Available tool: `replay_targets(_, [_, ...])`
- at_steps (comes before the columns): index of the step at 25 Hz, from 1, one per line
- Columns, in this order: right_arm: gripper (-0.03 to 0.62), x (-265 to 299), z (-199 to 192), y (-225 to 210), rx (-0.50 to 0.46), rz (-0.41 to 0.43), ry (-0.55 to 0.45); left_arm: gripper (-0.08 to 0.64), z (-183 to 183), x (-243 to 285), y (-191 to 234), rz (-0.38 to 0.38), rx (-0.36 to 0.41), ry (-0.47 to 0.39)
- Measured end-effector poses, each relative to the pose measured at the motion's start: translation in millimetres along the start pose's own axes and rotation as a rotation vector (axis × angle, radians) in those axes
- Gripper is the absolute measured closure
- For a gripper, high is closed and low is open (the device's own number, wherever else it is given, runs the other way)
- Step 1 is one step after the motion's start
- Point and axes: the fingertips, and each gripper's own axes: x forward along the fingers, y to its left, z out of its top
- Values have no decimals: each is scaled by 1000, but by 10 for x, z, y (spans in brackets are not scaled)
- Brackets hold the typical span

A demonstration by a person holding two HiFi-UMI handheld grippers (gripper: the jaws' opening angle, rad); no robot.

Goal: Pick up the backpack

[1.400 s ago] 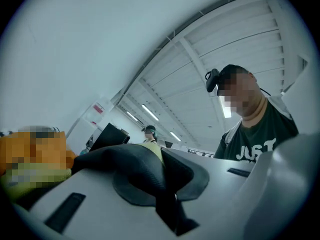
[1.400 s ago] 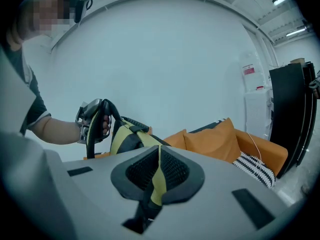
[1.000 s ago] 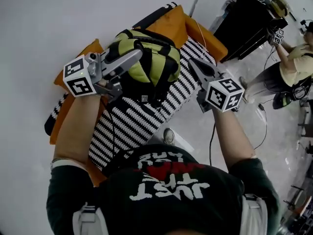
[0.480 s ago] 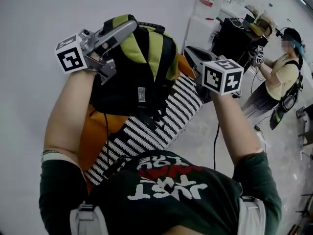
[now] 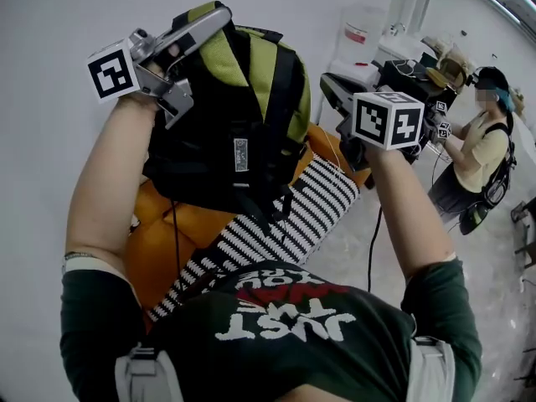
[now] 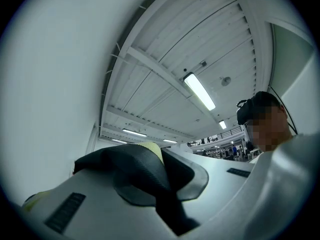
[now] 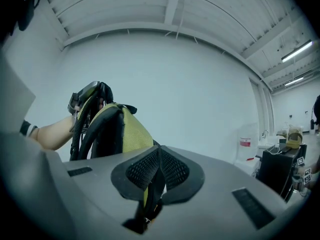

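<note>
backpack (image 5: pixel 243 132) hung from left gripper (image 5: pixel 219 17), jaws clamped on its half-hidden strap (image 6: pixel 135 166); right gripper (image 5: pixel 328 82) jaws together, alongside

I see left gripper (image 6: pixel 161 171) jaws clamped on black backpack strap (image 6: pixel 116 159), yellow-green patch (image 6: pixel 151 148) behind. Camera tilted up: white wall (image 6: pixel 55 84) left, ribbed ceiling (image 6: pixel 165 59), strip light (image 6: pixel 199 90), person (image 6: pixel 265 103) in headset right.

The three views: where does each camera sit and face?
Head view: on the person's head, looking down at the backpack; left arm and right arm show.
Left gripper view: on the left hand-held gripper, facing the ceiling; the person's head shows.
Right gripper view: on the right hand-held gripper, facing the white wall; the left arm shows.
All share the backpack.
</note>
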Motion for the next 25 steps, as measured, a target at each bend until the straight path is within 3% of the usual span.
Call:
replay_targets(8, [560, -122, 257, 53, -23, 17, -15, 518, 121, 58, -138, 67, 29, 23])
replay_targets(25, [563, 110, 162, -39, -20, 64, 6, 518, -2, 2, -7, 80, 35, 20])
